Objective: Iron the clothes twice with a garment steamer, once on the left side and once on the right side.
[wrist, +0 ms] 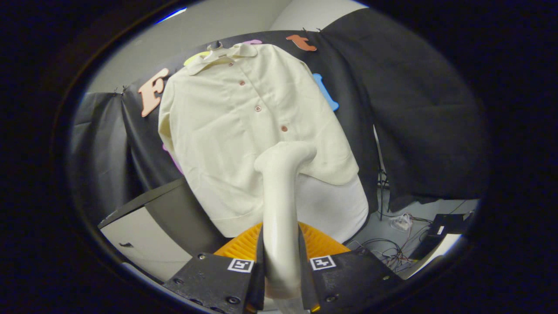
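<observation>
The jaws of the gripper (281, 266) are pinched on the garment steamer (281, 205), one finger pressing each side of its smooth, rounded, cream plastic handle, which rises straight up from between them toward twelve o'clock. Each finger (218, 274) is a flat, matte block with screw heads along its lower edge and a small square black-and-white marker at its inner top corner. Behind the fingers, at either side of the handle, sits a ribbed orange part (320, 246) with fine parallel grooves; what it belongs to cannot be told. The handle is a plain tube that bends at its top toward one o'clock into a blunt head (290, 155), and this head lies against the lower middle of the shirt (244, 126), just below the lowest button. The shirt is pale cream woven cloth with a soft collar and a row of small reddish-brown buttons, hanging front-on against the black cloth wall (409, 113), tilted slightly so its collar leans toward eleven o'clock. A whiter, smoother panel (335, 205) shows beneath its hem at four o'clock. At eight o'clock stands a dark-topped bench (144, 200) with a pale front. At four o'clock, on the grey floor (379, 231), lie tangled thin cables (390, 250) and a flat black box (449, 222).
</observation>
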A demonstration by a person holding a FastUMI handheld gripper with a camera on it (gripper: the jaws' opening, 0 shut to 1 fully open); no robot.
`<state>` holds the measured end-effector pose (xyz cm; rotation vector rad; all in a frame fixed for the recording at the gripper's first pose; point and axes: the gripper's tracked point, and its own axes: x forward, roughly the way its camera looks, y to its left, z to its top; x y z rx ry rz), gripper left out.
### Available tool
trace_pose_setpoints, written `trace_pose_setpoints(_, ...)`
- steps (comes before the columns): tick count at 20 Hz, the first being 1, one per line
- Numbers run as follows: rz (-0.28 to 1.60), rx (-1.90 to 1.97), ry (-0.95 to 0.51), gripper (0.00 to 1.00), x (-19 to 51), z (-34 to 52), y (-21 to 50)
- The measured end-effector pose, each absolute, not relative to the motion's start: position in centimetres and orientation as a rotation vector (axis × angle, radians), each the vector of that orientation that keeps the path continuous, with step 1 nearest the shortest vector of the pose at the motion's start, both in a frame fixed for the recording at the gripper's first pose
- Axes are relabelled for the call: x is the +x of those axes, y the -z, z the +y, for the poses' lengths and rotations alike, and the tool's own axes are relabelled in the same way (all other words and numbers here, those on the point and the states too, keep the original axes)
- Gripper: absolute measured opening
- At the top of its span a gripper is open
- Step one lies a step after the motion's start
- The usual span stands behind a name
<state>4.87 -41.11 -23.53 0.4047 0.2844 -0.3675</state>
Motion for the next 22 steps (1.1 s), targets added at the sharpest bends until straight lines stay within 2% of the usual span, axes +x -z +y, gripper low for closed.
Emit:
trace_pose_setpoints(11,0.177,0.398,0.196,0.32,2.4,-28.0,12.1)
trace_pose_setpoints(22,0.054,0.214,0.111,0.32,0.5,-14.6,1.7)
